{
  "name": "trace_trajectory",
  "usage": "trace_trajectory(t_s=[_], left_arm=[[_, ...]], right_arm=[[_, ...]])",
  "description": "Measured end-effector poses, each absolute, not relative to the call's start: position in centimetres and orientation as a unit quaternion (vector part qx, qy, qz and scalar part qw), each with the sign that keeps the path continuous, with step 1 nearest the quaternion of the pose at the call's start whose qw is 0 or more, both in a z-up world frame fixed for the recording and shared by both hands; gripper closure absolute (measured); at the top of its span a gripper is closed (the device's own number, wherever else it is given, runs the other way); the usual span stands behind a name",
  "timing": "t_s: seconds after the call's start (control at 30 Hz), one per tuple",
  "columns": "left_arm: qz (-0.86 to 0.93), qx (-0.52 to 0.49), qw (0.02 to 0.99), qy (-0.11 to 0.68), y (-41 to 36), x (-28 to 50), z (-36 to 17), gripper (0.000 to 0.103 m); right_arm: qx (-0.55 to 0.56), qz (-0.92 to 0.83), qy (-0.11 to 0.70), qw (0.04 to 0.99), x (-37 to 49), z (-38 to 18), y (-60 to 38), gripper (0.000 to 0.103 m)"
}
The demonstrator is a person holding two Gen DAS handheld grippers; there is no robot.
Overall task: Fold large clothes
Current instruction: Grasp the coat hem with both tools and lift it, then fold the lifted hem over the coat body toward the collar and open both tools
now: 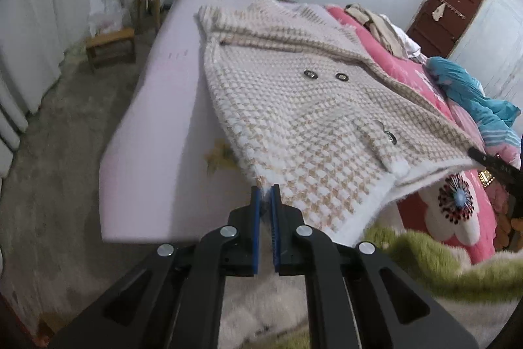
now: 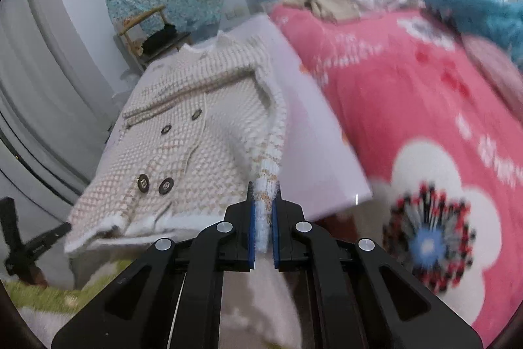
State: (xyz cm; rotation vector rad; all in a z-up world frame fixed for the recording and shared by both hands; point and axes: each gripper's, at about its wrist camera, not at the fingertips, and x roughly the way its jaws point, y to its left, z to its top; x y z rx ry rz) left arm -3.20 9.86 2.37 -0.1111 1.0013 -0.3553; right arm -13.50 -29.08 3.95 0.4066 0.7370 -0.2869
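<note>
We are holding the coat [image 1: 294, 107] by its near end with both grippers, and the coming fold turns on one thing: the coat is stretching straight away from both sets of jaws, its long axis running from the hem at our hands to the collar at the far end of the bed [image 1: 147, 120]. The left gripper [image 1: 266, 190] is pinching the near left corner of the hem, jaws closed down to a sliver with the white edge caught between the blue pads [image 1: 256, 218]. The right gripper [image 2: 264, 201] is clamping the ribbed cuff [image 2: 266, 185] of the sleeve that is lying along the coat's right side, jaws likewise nearly shut on the knit.

The near end is hanging lifted off the mattress (the hem is sagging between the two grips), while the collar end is lying flat on the pale sheet. Neither hand is nearer to the work; both are sitting at the same end, left on the hem corner, right on the cuff just beside the body. We judge the next move to be carrying this end forward, over the buttons [image 1: 341, 76], toward the collar.

The pink blanket [image 2: 408, 120] beside the coat is carrying white lettering among its flowers, but blur is leaving it unreadable. We are finding no brand or label on the coat.
</note>
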Motion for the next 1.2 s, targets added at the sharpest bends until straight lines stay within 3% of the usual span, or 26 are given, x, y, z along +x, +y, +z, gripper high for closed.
trace_trajectory(t_s=[0.17, 0.33, 0.53, 0.9, 1.0, 1.1, 1.17, 1.2], left_arm=[[-0.177, -0.098, 0.845, 0.495, 10.3, -1.8, 0.9, 0.097], [-0.193, -0.092, 0.866, 0.452, 10.4, 1.6, 4.3, 0.097], [-0.187, -0.136, 0.865, 0.445, 10.9, 9.5, 4.7, 0.096], [-0.106, -0.130, 0.873, 0.457, 11.2, 20.8, 1.2, 0.094], [-0.092, -0.138, 0.870, 0.464, 12.2, 21.9, 0.4, 0.094], [-0.097, -0.136, 0.874, 0.457, 12.4, 21.6, 0.6, 0.094], [-0.111, -0.131, 0.876, 0.451, 12.1, 21.1, 0.8, 0.090], [-0.123, -0.127, 0.876, 0.449, 11.8, 20.8, 0.9, 0.085]], right_arm=[[0.249, -0.133, 0.384, 0.879, -12.4, 1.1, -29.9, 0.097], [0.260, -0.122, 0.330, 0.899, -9.8, 4.2, -30.7, 0.096], [0.273, -0.112, 0.298, 0.908, -2.5, 5.8, -33.4, 0.096], [0.296, -0.119, 0.327, 0.889, 9.6, 1.3, -37.8, 0.095], [0.307, -0.118, 0.347, 0.878, 11.0, -0.7, -38.6, 0.086], [0.331, -0.099, 0.349, 0.871, 10.9, -1.4, -39.1, 0.070], [0.322, -0.098, 0.340, 0.878, 10.1, -0.5, -39.2, 0.048], [0.315, -0.102, 0.335, 0.882, 9.7, 0.1, -39.1, 0.043]])
